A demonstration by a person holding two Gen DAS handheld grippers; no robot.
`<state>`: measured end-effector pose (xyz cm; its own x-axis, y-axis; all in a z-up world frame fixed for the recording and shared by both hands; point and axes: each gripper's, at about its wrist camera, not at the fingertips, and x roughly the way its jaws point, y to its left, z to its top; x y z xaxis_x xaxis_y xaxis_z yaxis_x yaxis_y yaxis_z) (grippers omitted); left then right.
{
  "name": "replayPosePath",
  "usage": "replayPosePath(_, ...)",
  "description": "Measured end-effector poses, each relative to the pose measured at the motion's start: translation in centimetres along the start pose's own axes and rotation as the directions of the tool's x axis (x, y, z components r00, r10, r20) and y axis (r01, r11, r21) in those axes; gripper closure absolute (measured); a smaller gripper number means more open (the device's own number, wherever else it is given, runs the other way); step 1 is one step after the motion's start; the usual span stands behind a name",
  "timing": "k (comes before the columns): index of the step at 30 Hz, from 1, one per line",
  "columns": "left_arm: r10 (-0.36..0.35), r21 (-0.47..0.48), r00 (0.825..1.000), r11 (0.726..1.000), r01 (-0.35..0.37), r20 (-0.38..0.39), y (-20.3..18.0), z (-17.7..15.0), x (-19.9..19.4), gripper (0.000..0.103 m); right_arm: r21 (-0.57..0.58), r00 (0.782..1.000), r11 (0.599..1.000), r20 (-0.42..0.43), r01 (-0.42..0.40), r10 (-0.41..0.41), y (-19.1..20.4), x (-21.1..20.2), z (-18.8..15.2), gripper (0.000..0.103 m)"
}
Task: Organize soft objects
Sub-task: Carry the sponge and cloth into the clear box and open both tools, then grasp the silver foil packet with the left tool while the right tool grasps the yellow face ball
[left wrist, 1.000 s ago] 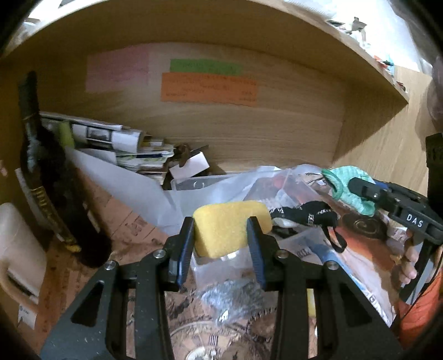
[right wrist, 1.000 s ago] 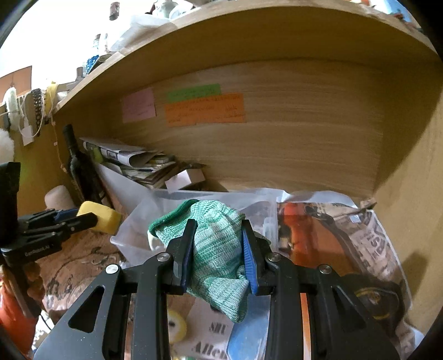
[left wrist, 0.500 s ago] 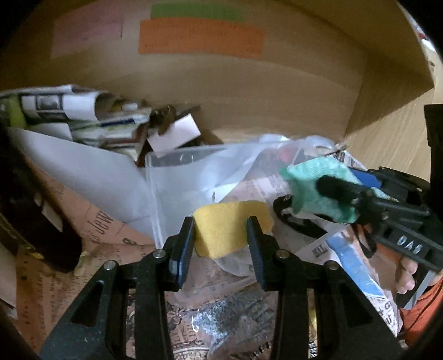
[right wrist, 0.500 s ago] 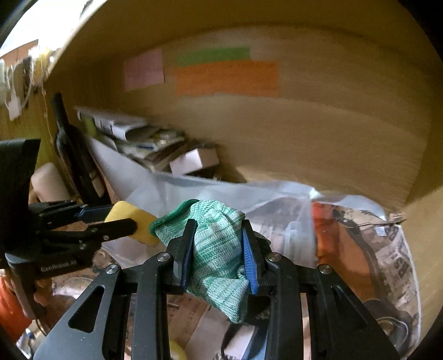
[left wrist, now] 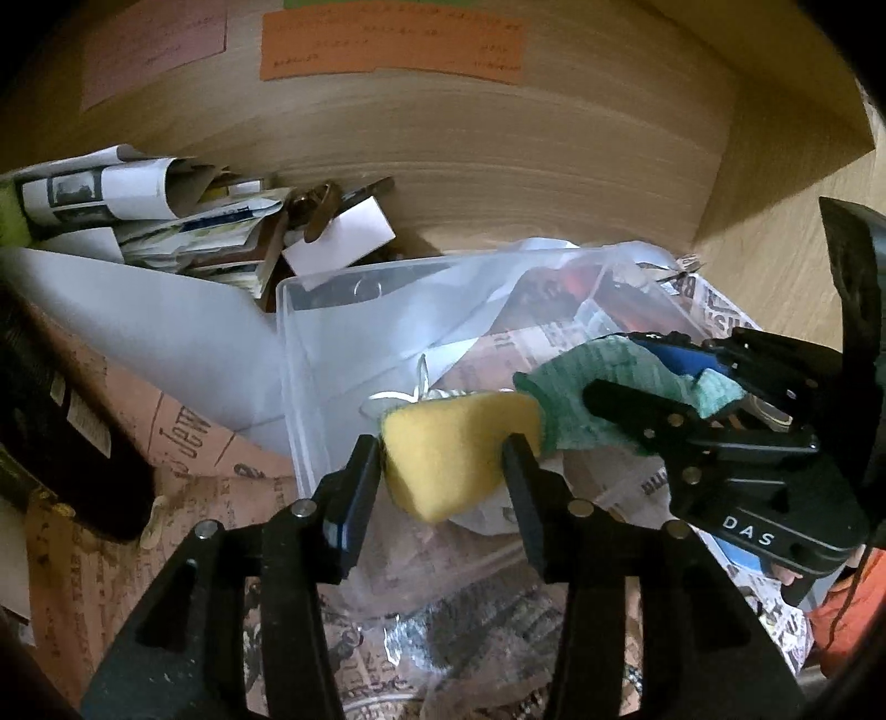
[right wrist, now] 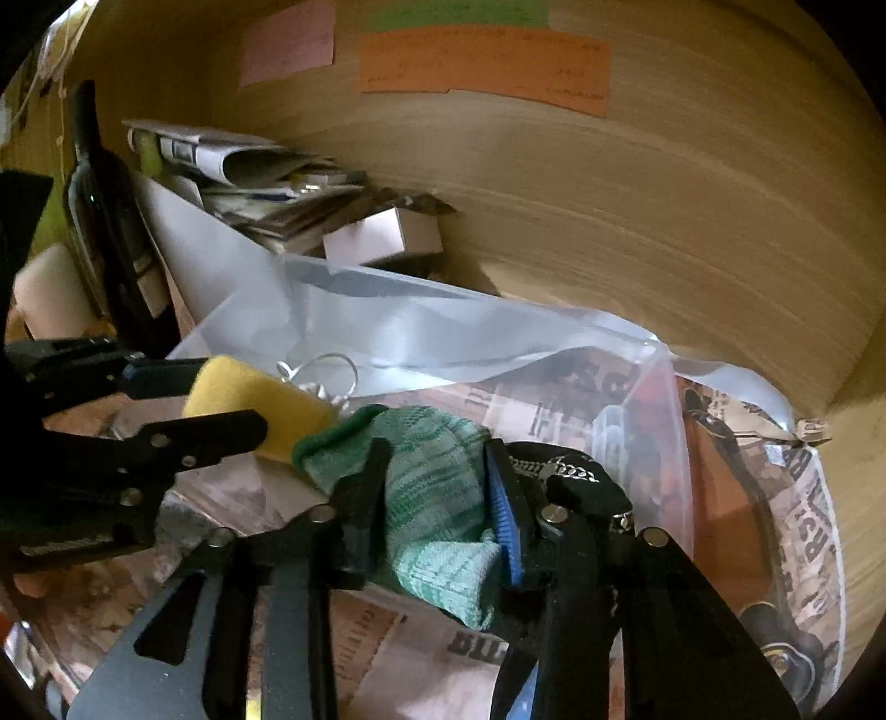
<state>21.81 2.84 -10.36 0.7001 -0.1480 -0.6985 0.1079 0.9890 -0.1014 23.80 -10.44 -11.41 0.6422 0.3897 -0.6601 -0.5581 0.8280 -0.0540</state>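
Note:
My left gripper (left wrist: 443,459) is shut on a yellow sponge (left wrist: 459,448) and holds it over the near part of a clear plastic box (left wrist: 310,354). My right gripper (right wrist: 437,493) is shut on a green knitted cloth (right wrist: 432,487), just right of the sponge and almost touching it. The sponge also shows in the right wrist view (right wrist: 249,399), and the cloth in the left wrist view (left wrist: 587,387). The box holds crumpled clear plastic and a small metal wire piece (left wrist: 421,382). Both grippers are above the box.
A wooden back wall (left wrist: 498,149) with an orange note (left wrist: 387,39) closes the shelf. A pile of papers (left wrist: 166,221) and a white card box (left wrist: 338,238) lie at the back left. A dark bottle (right wrist: 105,221) stands left. Newspaper (right wrist: 803,498) covers the floor.
Both grippers have moved forward and down towards the clear box and closer together. The sponge and cloth now nearly touch. Both stay gripped.

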Motion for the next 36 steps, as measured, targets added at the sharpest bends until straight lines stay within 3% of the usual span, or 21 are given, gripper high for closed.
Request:
replayPosePath(5, 0.000, -0.004, 1.000, 1.000, 0.000, 0.030, -0.1, -0.5, -1.7, 0.044, -0.006, 1.000, 1.000, 0.018, 0.013, -0.013, 0.1, -1.2, 0.1, 0.054)
replayPosePath(12, -0.017, -0.005, 0.995, 1.000, 0.018, 0.102, -0.3, -1.1, -5.6, 0.038, 0.006, 0.994, 1.000, 0.107, 0.029, -0.029, 0.4, -5.3, -0.2, 0.037)
replayPosePath(17, 0.006, 0.003, 0.986, 1.000, -0.006, 0.167, -0.4, -1.8, -8.2, 0.023, 0.014, 0.981, 1.000, 0.194, 0.025, -0.027, 0.8, -8.9, -0.8, 0.021)
replayPosePath(21, 0.031, 0.001, 0.982, 1.000, -0.032, 0.185, -0.4, -2.9, -9.2, 0.008, 0.018, 0.975, 1.000, 0.220, 0.013, -0.016, 1.3, -10.6, -1.9, 0.019)
replayPosePath(27, 0.035, -0.023, 0.993, 0.999, -0.032, 0.115, 0.3, -4.7, -8.0, 0.006, 0.027, 0.982, 0.999, 0.188, -0.024, 0.019, 1.7, -11.0, -4.4, 0.017)
replayPosePath(36, 0.065, -0.046, 0.997, 0.997, -0.066, -0.035, 1.9, -7.4, -3.0, 0.006, 0.035, 0.997, 0.997, 0.040, -0.070, 0.069, 2.7, -7.7, -8.2, 0.019)
